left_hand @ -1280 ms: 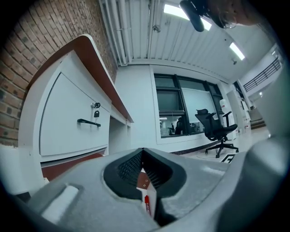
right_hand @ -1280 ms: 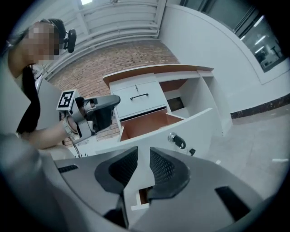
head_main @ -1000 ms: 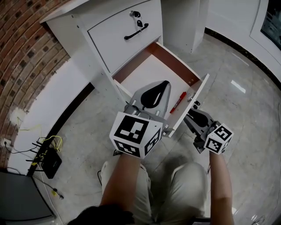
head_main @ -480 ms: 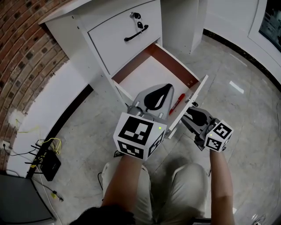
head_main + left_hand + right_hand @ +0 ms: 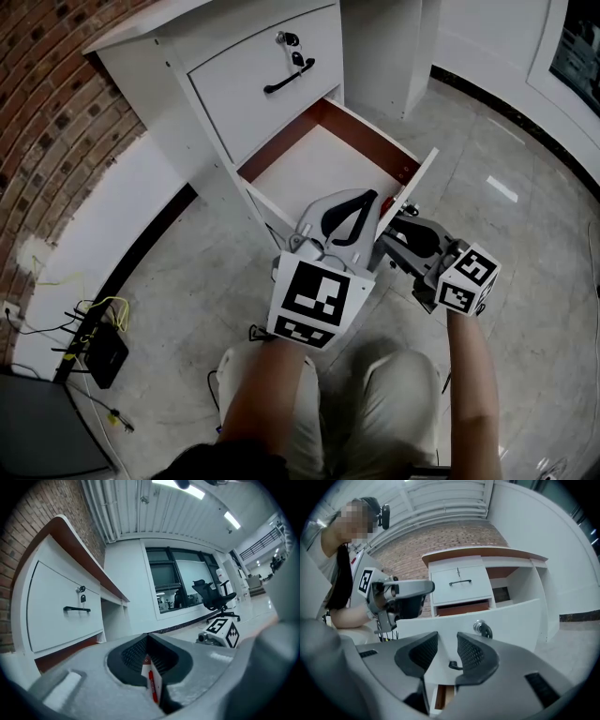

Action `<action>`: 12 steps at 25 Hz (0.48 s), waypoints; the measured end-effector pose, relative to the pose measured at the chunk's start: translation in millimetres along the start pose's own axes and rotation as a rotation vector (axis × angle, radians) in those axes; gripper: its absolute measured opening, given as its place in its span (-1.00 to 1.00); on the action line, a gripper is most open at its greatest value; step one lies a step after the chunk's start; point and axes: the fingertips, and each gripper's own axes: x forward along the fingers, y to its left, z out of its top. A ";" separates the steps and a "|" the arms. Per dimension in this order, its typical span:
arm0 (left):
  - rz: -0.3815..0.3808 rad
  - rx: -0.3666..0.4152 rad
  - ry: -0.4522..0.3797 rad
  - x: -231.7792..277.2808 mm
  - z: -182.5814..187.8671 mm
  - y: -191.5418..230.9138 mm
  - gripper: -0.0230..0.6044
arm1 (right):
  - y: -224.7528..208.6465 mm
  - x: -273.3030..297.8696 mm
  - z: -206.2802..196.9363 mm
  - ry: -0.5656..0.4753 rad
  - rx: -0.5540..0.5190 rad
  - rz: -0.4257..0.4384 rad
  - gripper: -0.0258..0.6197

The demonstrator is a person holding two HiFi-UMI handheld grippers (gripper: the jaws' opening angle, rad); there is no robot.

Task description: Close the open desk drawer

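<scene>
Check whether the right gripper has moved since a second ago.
Yes: the right gripper has shifted up-left in the head view, closer to the drawer front; its jaws have just been opening around the handle.

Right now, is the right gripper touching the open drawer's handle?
Cannot tell. The right gripper has just been opening its jaws; in the right gripper view the handle sits between them, its end hidden behind one pad.

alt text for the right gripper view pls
The right claw faces the front of the open white drawer, its jaws apart, having just been opening, with the drawer's black handle between them, ungripped. Behind stands the white desk with its closed upper drawer against a brick wall; the left claw is at left.
</scene>
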 end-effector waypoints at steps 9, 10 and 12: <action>0.080 -0.043 -0.044 -12.9 8.7 22.5 -0.91 | -13.0 40.3 41.0 0.060 -0.067 -0.017 -0.52; 0.083 -0.047 -0.048 -14.0 9.9 24.1 -0.91 | -13.7 42.8 42.7 0.062 -0.068 -0.015 -0.52; 0.087 -0.057 -0.055 -15.4 10.8 27.6 -0.91 | -14.5 46.2 44.7 0.065 -0.072 -0.013 -0.51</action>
